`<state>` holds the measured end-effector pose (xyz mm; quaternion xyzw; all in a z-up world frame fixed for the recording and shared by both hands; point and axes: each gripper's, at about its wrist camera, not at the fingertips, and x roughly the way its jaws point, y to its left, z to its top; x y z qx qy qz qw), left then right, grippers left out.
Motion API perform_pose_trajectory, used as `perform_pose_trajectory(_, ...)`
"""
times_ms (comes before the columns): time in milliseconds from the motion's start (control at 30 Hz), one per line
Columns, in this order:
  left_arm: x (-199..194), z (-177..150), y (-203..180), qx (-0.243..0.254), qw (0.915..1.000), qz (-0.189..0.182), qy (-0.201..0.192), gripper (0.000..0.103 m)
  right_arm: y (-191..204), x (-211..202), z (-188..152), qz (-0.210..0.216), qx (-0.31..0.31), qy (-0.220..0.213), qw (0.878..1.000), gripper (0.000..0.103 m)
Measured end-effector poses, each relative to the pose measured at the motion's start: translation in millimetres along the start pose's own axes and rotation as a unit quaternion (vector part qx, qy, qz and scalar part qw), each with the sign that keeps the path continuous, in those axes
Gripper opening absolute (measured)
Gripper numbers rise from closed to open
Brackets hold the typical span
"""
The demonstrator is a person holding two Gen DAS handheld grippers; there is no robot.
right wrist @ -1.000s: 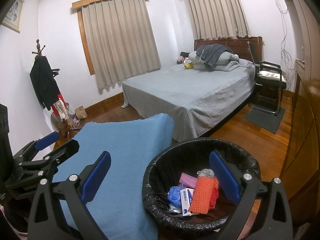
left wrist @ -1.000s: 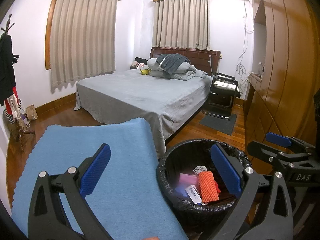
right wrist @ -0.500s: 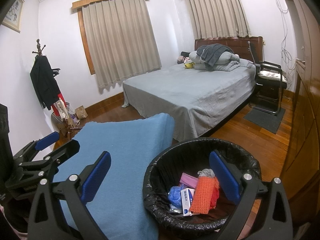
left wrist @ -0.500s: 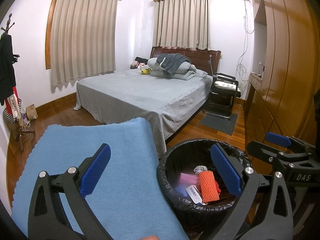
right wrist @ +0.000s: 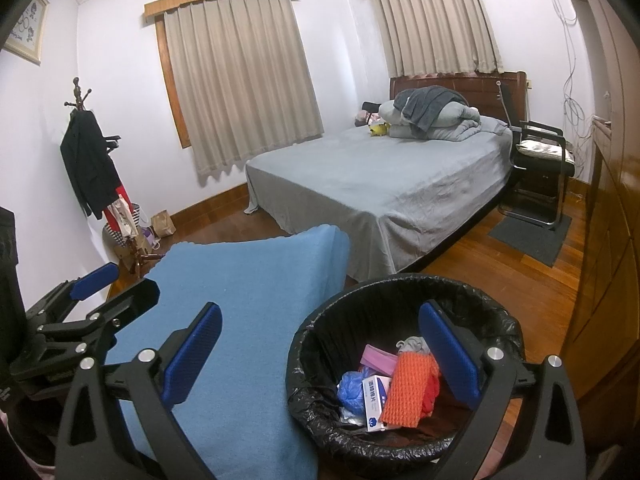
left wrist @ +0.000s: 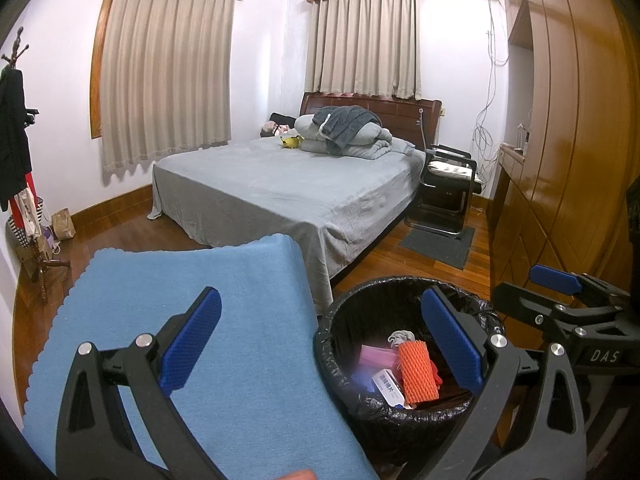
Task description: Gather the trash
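Both tongs, the left gripper (left wrist: 320, 336) and right gripper (right wrist: 320, 340), hung wide apart and empty above the trash bin (right wrist: 404, 288), maybe full of wrappers.

Counts around the bedroom, by kind

Two curtained windows (left wrist: 166, 84) across the top of the frame, one bed (left wrist: 288, 188) at centre, one chair (left wrist: 448, 184) at right, one coat stand (right wrist: 86, 152) at left, one blue cloth (left wrist: 200, 320) at lower left, one lined bin (right wrist: 404, 364) at lower right (at least five pieces of trash visible inside), two grippers, left gripper (left wrist: 320, 344) and right gripper (right wrist: 320, 352).
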<state>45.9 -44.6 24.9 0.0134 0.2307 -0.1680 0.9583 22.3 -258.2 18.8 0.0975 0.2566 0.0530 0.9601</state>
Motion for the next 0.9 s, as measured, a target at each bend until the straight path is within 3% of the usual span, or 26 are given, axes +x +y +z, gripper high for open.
perform_pose_trajectory(900, -1, 0, 2, -0.001, 1.0, 0.0, 0.003, 0.097, 13, 1, -3, 0.002, 0.0, 0.003, 1.0, 0.097)
